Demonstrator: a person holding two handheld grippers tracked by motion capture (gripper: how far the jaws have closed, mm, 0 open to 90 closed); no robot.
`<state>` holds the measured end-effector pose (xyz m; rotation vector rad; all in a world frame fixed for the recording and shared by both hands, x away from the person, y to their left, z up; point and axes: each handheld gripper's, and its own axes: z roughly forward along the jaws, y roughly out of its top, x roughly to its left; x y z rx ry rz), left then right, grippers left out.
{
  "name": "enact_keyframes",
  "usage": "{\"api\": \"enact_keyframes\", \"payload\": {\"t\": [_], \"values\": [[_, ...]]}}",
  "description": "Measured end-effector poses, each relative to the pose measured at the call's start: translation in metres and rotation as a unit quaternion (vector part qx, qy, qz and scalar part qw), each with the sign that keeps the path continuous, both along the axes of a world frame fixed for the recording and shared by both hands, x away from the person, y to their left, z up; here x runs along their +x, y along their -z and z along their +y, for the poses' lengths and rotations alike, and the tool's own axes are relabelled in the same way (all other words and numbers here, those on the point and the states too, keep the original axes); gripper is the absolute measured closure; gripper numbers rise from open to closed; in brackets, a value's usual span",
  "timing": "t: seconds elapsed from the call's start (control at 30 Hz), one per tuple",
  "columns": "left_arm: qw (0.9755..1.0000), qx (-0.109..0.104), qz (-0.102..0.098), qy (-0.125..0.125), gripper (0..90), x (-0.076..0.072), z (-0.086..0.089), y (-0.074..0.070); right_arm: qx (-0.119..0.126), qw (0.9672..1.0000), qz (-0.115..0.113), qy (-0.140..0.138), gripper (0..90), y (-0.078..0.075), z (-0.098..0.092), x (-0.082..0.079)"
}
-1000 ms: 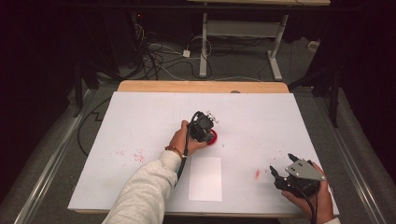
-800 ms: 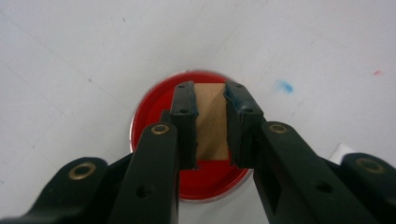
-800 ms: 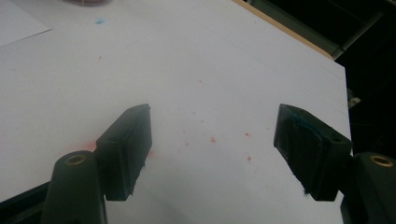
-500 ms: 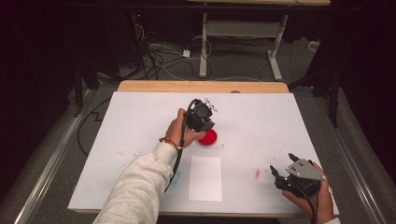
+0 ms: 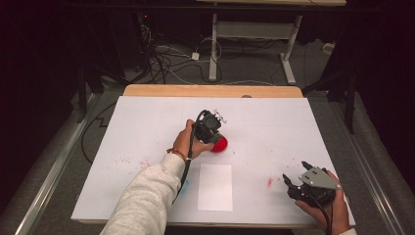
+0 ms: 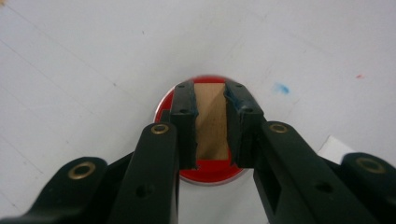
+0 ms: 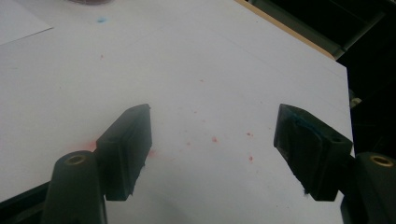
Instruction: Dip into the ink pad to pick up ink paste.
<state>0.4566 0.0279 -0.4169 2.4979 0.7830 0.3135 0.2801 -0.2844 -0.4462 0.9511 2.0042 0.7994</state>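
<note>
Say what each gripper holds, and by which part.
Left gripper clamps a wooden block by its two sides, over the red pad. Right gripper holds nothing.

White sheet [image 5: 147, 127] covers the tabletop, wooden edge [image 5: 210, 90] showing at the far side. Smaller white paper [image 5: 215, 187] lies flat near the front edge. Red specks [image 5: 132, 160] on the left, red smudge [image 5: 269, 182] on the right, small blue mark [image 6: 280, 88] on the sheet. Cables [image 5: 166, 54] tangled on the floor behind, beside a white desk frame [image 5: 254, 44].
</note>
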Motion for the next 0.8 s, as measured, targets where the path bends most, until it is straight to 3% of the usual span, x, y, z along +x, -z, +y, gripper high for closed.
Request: {"api": "enact_keyframes", "payload": {"t": [0.3,0.47,0.8], "values": [[0.9998,-0.007,0.016,0.001,73.8,0.002,-0.001,0.024,0.0,1.0,0.001,-0.001,28.2,0.0,0.001,0.002],[0.9995,-0.022,0.023,0.0,73.8,0.004,0.002,0.026,-0.004,1.0,0.004,-0.003,28.2,0.001,0.002,0.004],[0.9997,-0.019,0.016,0.002,73.8,0.002,0.001,0.027,-0.004,1.0,0.005,-0.002,28.1,0.002,0.001,0.003]]}}
